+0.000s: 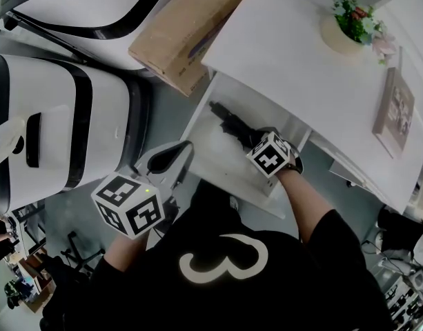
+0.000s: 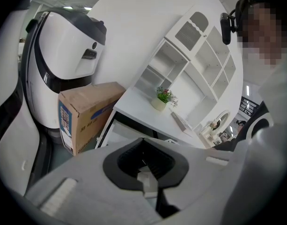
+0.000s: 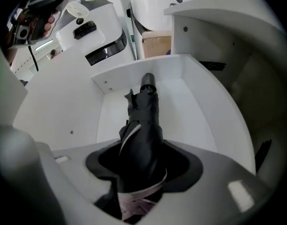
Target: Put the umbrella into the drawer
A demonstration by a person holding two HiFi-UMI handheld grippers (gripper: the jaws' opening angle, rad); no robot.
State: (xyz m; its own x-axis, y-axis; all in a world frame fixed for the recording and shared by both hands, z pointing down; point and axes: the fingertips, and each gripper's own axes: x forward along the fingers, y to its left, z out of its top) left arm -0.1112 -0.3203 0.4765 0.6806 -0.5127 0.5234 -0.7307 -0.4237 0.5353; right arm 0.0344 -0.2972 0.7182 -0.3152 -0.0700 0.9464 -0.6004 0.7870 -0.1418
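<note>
Right tongs (image 3: 141,175): partway closed, clamped on the umbrella (image 3: 144,121) at the end with the pale strap. Left tongs (image 2: 144,144): tips together, nothing between them; outside the front left corner of the drawer (image 3: 169,71), well apart from the umbrella.

Umbrella: folded, black. Long axis straight out from the right jaws, capped end toward the drawer's back wall. In head view, slanting up and left from the right tongs. Within the drawer walls; cannot tell whether touching the bottom.

Drawer: white, pulled out from under a white table (image 1: 301,54); umbrella inside.

Table: potted plant (image 1: 349,23) and book (image 1: 396,109) on top. Cardboard box (image 1: 187,26) against the table's left end.
</note>
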